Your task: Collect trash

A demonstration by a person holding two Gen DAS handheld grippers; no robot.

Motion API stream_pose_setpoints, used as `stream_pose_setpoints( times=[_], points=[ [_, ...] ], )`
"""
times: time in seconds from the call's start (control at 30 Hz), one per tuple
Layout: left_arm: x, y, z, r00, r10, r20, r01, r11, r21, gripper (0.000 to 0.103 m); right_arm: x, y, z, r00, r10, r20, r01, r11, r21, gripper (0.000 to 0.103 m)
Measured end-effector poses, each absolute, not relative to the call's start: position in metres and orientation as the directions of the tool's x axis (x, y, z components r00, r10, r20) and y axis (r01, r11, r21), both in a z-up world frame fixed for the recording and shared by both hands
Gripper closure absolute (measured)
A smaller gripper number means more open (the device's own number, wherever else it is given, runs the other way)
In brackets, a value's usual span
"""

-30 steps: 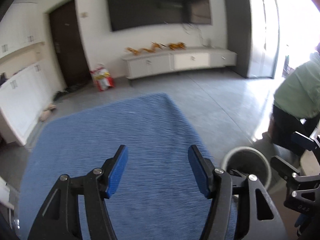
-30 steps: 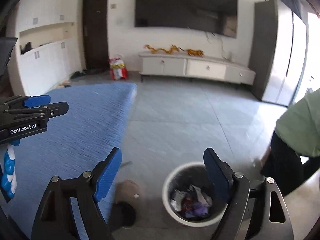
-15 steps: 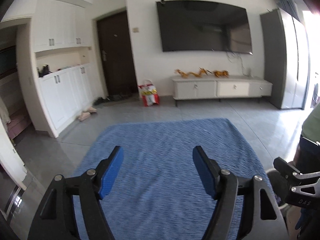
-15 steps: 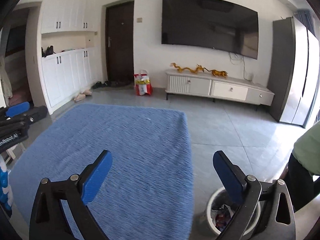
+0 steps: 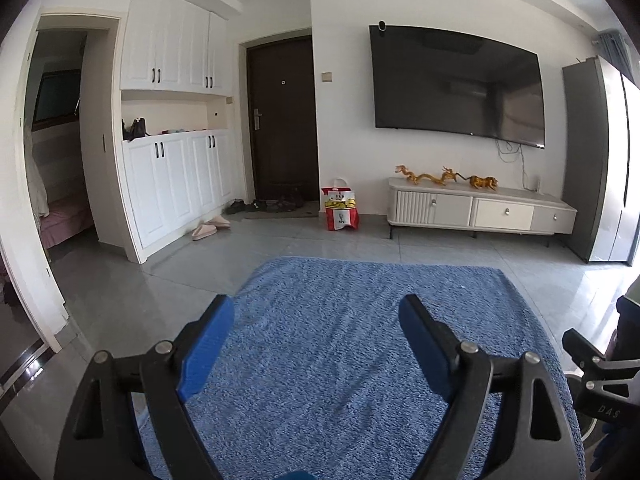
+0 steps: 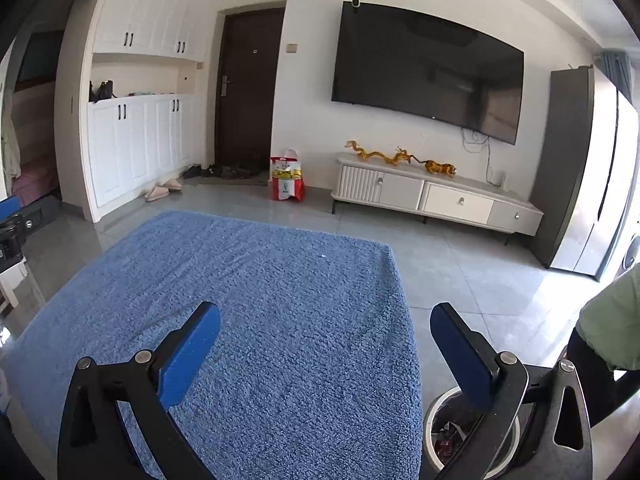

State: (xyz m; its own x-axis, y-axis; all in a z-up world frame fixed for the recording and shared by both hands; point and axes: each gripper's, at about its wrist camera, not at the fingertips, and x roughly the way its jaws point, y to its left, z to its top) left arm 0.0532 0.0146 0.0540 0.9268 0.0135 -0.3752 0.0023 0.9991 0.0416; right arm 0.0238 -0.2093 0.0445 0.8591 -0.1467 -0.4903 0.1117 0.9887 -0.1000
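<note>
My left gripper [image 5: 316, 344] is open and empty, held over a blue cloth-covered table [image 5: 360, 360]. My right gripper [image 6: 326, 350] is open and empty over the same blue cloth [image 6: 260, 300]. A white trash bin [image 6: 434, 420] with crumpled wrappers inside stands on the floor at the lower right, partly hidden behind my right finger. No loose trash shows on the blue cloth. The right gripper's body shows at the right edge of the left wrist view [image 5: 600, 380].
A person in a green shirt [image 6: 612, 320] stands at the right. A TV cabinet [image 6: 436, 200] and a wall TV [image 6: 428, 72] are at the back. A red bag [image 6: 286, 180] and slippers [image 6: 162, 190] lie near the dark door [image 6: 246, 88].
Both grippers have tilted up and swung left, from the bin and the floor to the blue cloth and the far wall. Both stayed open and empty.
</note>
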Motion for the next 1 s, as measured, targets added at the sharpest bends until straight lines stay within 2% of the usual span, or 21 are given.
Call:
stream_pose_setpoints(
  times=[0.47,1.0],
  points=[
    [0.047,0.025,0.053,0.934,0.081,-0.347,-0.072,0.997,0.038,0.018,0.023,-0.207,0.054,0.881,-0.166,-0.444,0.128,0.985,-0.114,0.000],
    [0.037,0.016,0.054,0.940,0.089,-0.331,-0.072,0.995,0.064,0.018,0.008,-0.224,0.054,0.881,-0.214,-0.423,0.186,0.977,-0.107,0.000]
  ],
)
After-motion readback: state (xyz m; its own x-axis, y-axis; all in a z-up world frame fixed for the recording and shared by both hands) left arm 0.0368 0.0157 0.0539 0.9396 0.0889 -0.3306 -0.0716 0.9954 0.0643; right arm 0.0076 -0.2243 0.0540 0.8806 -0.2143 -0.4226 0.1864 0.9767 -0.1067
